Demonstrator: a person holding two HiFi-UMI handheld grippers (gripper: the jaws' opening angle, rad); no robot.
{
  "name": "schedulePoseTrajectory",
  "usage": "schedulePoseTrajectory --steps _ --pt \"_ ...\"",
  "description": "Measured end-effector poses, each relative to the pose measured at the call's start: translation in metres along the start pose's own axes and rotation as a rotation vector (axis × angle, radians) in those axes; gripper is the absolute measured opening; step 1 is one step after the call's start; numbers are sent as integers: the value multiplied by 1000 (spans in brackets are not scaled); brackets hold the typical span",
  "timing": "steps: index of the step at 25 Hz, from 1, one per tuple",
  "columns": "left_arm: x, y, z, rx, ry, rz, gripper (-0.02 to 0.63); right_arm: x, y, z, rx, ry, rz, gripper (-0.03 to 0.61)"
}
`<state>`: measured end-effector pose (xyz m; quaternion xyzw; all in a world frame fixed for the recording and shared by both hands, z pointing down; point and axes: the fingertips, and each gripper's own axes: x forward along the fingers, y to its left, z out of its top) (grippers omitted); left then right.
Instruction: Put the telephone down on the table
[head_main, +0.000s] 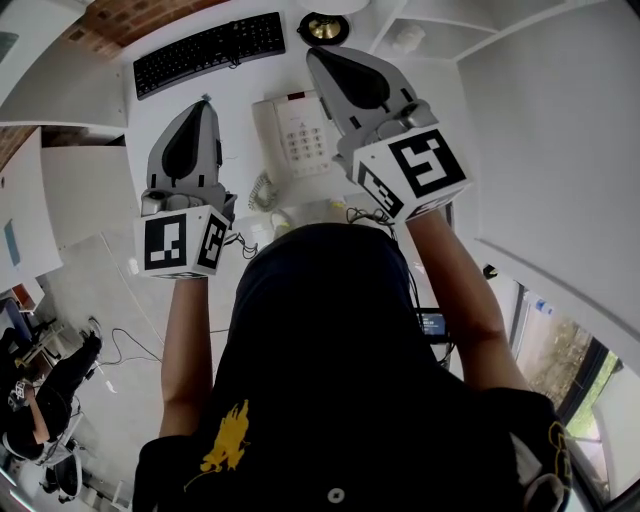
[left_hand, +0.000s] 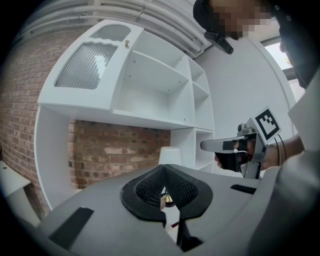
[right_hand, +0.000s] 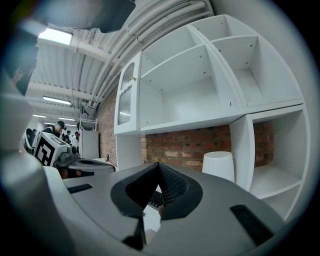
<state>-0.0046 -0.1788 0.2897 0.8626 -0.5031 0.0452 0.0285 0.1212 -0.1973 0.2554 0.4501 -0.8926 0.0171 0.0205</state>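
The white telephone (head_main: 300, 140) with a keypad lies flat on the white desk (head_main: 240, 85), its coiled cord (head_main: 262, 190) trailing off the near left corner. My right gripper (head_main: 313, 53) hovers over the phone's right side and hides that edge. Its jaws are shut with nothing between them (right_hand: 150, 212). To the left of the phone my left gripper (head_main: 206, 101) hangs above the desk, also shut and empty (left_hand: 169, 212). Neither gripper touches the phone. Each gripper shows in the other's view: the right gripper (left_hand: 222, 145) and the left gripper (right_hand: 75, 162).
A black keyboard (head_main: 208, 52) lies behind the phone, with a brass bell (head_main: 323, 28) to its right. White shelving (left_hand: 150, 85) stands against a brick wall, with a white cylinder (right_hand: 218, 165) under it. Cables (head_main: 365, 215) hang at the desk's near edge.
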Motion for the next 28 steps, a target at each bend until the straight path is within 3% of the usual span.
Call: schedulePoseTrajectory --steps 24,28 --pt "-2 -6 1 24 1 -5 17 -5 3 -3 -10 7 -4 -5" --pt "12 -1 14 39 -16 -15 17 4 -8 9 -23 -13 -13 -5"
